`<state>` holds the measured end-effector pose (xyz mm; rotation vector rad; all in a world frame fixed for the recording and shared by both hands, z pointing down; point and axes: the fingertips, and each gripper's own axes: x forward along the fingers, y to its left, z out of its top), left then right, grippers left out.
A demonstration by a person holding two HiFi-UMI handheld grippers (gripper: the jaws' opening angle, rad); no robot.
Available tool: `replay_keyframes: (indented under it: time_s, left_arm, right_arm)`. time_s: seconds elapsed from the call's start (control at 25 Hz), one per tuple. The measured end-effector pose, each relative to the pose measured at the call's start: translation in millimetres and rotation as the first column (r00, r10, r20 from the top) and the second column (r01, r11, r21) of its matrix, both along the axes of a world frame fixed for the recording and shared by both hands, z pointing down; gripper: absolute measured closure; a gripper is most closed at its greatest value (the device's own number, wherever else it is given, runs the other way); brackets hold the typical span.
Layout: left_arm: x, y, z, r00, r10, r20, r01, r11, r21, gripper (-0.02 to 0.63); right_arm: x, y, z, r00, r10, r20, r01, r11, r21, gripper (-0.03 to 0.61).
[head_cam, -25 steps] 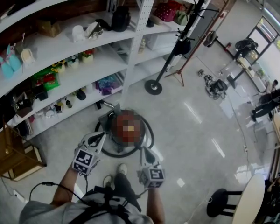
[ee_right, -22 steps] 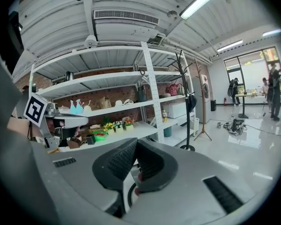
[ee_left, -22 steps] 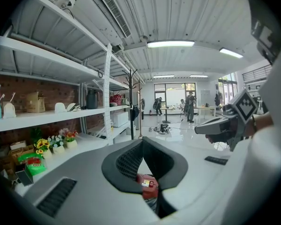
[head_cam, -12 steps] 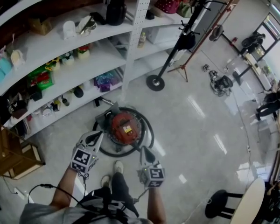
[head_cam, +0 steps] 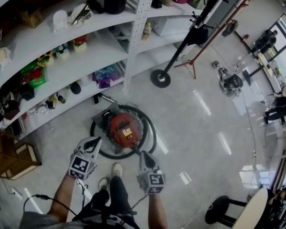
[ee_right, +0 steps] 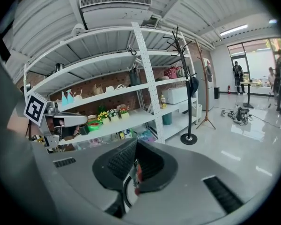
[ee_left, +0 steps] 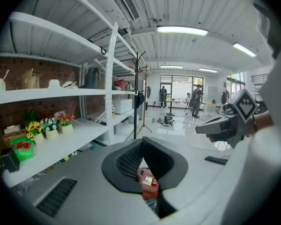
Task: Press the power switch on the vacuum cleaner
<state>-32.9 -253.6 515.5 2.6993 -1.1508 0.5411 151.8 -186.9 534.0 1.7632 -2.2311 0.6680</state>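
A red canister vacuum cleaner lies on the pale floor inside a loop of its black hose. In the head view my left gripper hovers above the vacuum's near left side, jaws together. My right gripper hangs just off its near right edge, also shut. Neither touches it. The left gripper view shows the vacuum through the narrow slot of the left gripper, with the right gripper off to the right. In the right gripper view only a red sliver of the vacuum shows between the jaws.
White shelving full of small items runs behind the vacuum. A coat stand's round base sits to the back right. A wooden crate is at the left, a black stool and a round table at the lower right. My shoe is below the vacuum.
The head view has shifted, so the shelves and vacuum sit lower and nearer. Both grippers have dropped slightly in the frame and stay just short of the vacuum, still shut.
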Motion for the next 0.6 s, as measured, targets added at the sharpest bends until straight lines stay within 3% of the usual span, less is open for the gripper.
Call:
replay_keyframes:
  time_s: [0.24,0.6]
  left_arm:
    - [4,-11,39,1.000,0.005,0.024,-0.005,1.000,-0.025,0.607]
    - [11,-16,84,1.000,-0.026,-0.012,0.025,0.997,-0.074,0.607]
  right_arm:
    - [3,-14,47,1.000,-0.010,0.017,0.010,0.999,-0.036,0.566]
    - [9,-21,104,1.000,-0.008,0.029,0.011,0.996,-0.091,0.566]
